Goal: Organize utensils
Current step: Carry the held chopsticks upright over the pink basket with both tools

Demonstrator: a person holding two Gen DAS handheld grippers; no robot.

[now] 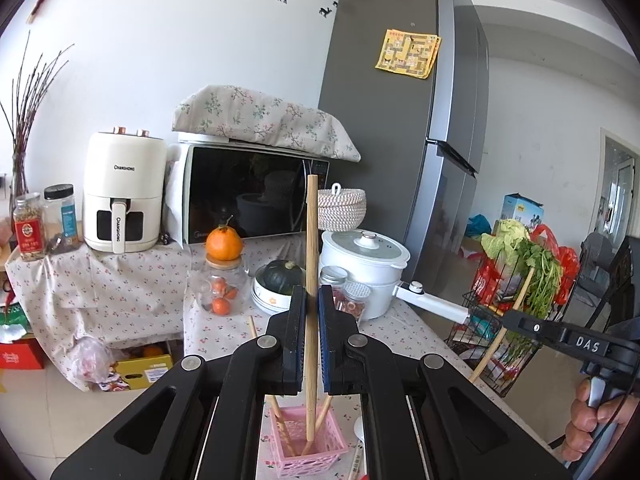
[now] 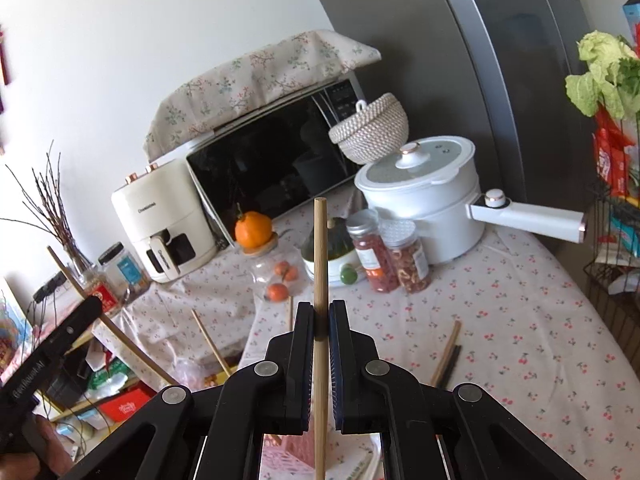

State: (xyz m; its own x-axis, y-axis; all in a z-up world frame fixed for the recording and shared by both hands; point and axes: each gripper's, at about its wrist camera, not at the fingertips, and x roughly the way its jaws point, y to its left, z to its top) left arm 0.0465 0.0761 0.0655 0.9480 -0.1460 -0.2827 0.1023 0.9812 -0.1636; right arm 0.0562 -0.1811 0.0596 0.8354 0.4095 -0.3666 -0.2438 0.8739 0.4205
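Your left gripper [image 1: 312, 300] is clamped on one wooden chopstick [image 1: 311, 248], held upright with its lower tip inside the pink basket [image 1: 320, 456] at the near edge of the table [image 2: 520, 320]. Count three chopsticks in that basket: the one you hold and two others leaning against its walls. Your right gripper [image 2: 321, 316] is closed on a second wooden chopstick [image 2: 320, 248], also upright, above the same near edge; its lower end runs out of view.

On the cherry-print tablecloth, two more chopsticks [image 2: 446, 354], one light and one dark, lie together toward the right edge. One single chopstick [image 2: 210, 342] lies toward the left edge. A white spoon [image 1: 359, 432] lies just beside the basket's right wall.

Toward the far edge stand two small lidded spice jars [image 2: 384, 254] with reddish contents, one glass jar [image 2: 276, 276] holding small oranges with a large orange [image 2: 253, 229] on its lid, and one white pot [image 2: 424, 192], lid on.
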